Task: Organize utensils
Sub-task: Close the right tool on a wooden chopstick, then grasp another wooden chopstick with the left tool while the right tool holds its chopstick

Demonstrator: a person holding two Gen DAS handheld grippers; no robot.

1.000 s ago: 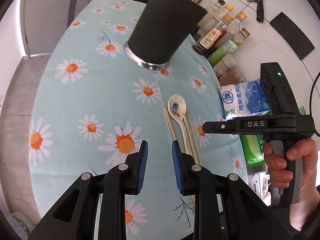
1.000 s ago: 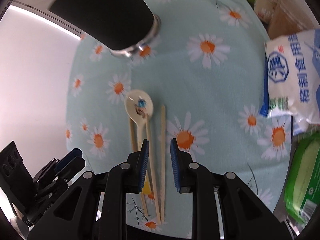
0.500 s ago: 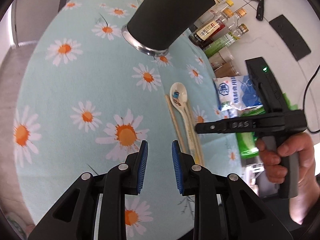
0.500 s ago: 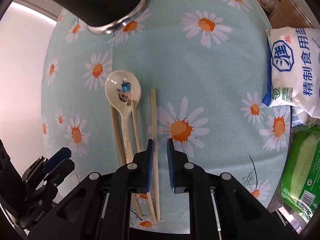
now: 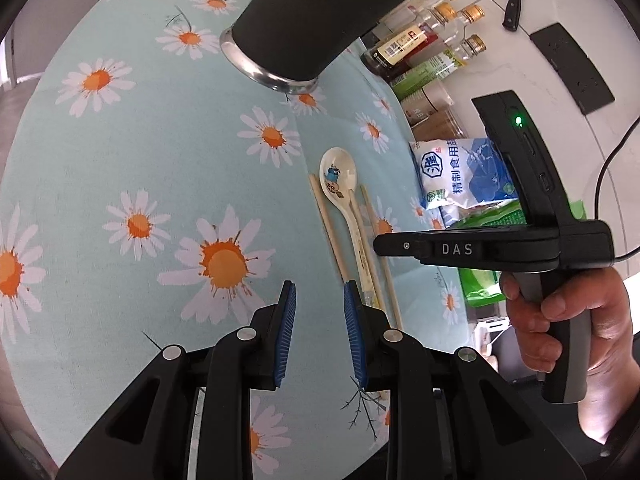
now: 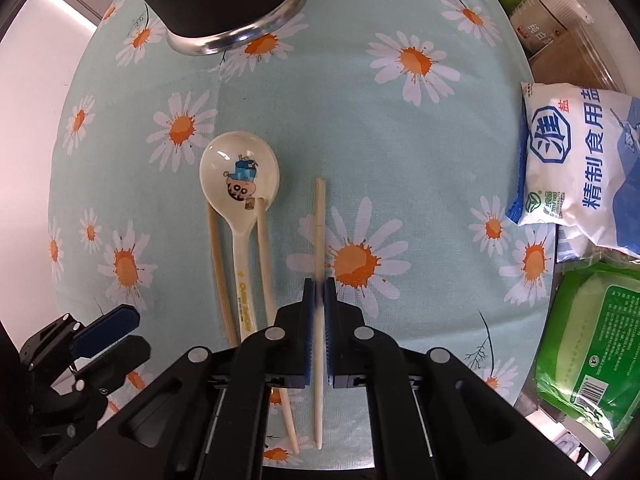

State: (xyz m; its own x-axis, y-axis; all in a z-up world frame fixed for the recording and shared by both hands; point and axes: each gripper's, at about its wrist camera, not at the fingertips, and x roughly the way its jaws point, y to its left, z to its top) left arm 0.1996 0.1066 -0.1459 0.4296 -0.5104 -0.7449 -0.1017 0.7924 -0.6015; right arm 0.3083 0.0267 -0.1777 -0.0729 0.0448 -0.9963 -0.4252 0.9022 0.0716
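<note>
1. Right gripper [image 6: 319, 304] points down at the desk [image 6: 360, 128], covered with a light blue daisy cloth; its jaws have just been closing and now pinch a single wooden chopstick [image 6: 319, 220] partway along its length.
2. That chopstick lies flat on the cloth, apart from the other utensils, one end running out ahead of the jaws.
3. White ceramic spoon [image 6: 240, 184] with a cartoon print lies just left of it, bowl up and pointing away, handle toward the camera.
4. Two more wooden chopsticks [image 6: 218, 264] flank the spoon handle, one on each side, close against it; the right one looks tucked under the bowl's edge.
5. Black cylindrical utensil holder [image 5: 320, 20] with a metal base ring stands upright farther back on the cloth, well apart from the spoon.
6. Left gripper [image 5: 318, 312] hangs over the near part of the cloth, left of the utensils, jaws narrowly apart with nothing between them.
7. In the left wrist view a hand [image 5: 560, 320] holds the right gripper's handle, green light lit on its body.
8. Salt bag [image 6: 580, 168] and a green packet [image 6: 588, 344] sit at the cloth's right edge; sauce bottles [image 5: 420, 44] stand behind.
</note>
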